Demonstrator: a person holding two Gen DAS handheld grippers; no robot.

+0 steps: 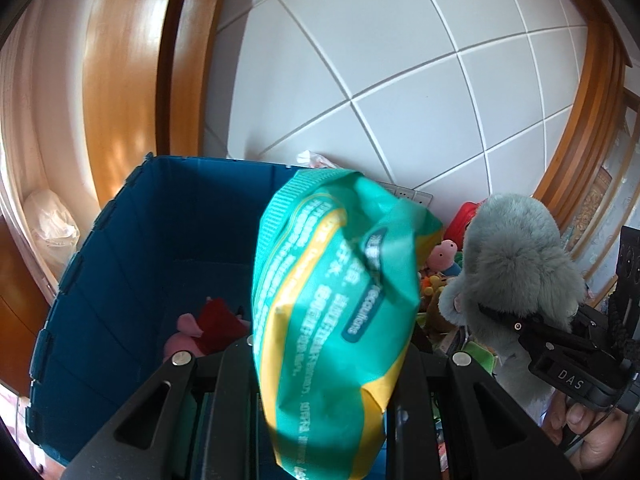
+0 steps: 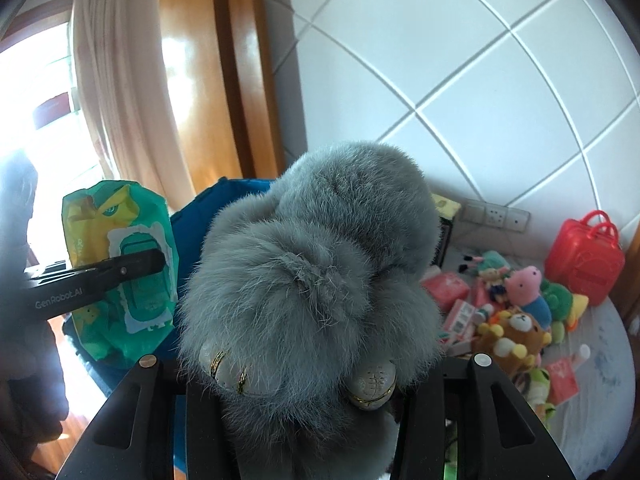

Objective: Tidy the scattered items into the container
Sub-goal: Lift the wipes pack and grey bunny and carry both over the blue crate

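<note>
My left gripper (image 1: 320, 364) is shut on a green and yellow wet-wipes pack (image 1: 332, 304) and holds it over the open blue crate (image 1: 120, 264). The pack also shows in the right wrist view (image 2: 120, 272), with the left gripper's finger (image 2: 132, 266) across it. A pink and red plush (image 1: 204, 328) lies inside the crate. My right gripper (image 2: 316, 364) is shut on a grey furry plush (image 2: 320, 272), held just right of the crate (image 2: 192, 232); it shows at the right of the left wrist view (image 1: 516, 256).
Several plush toys, among them a pink pig (image 2: 528, 288) and a brown bear (image 2: 516, 332), lie with small packets on a white surface at the right. A red toy case (image 2: 584, 260) stands behind them. Wall sockets (image 2: 496, 214), a wooden frame (image 2: 240, 80) and a curtain (image 2: 120, 100) are behind.
</note>
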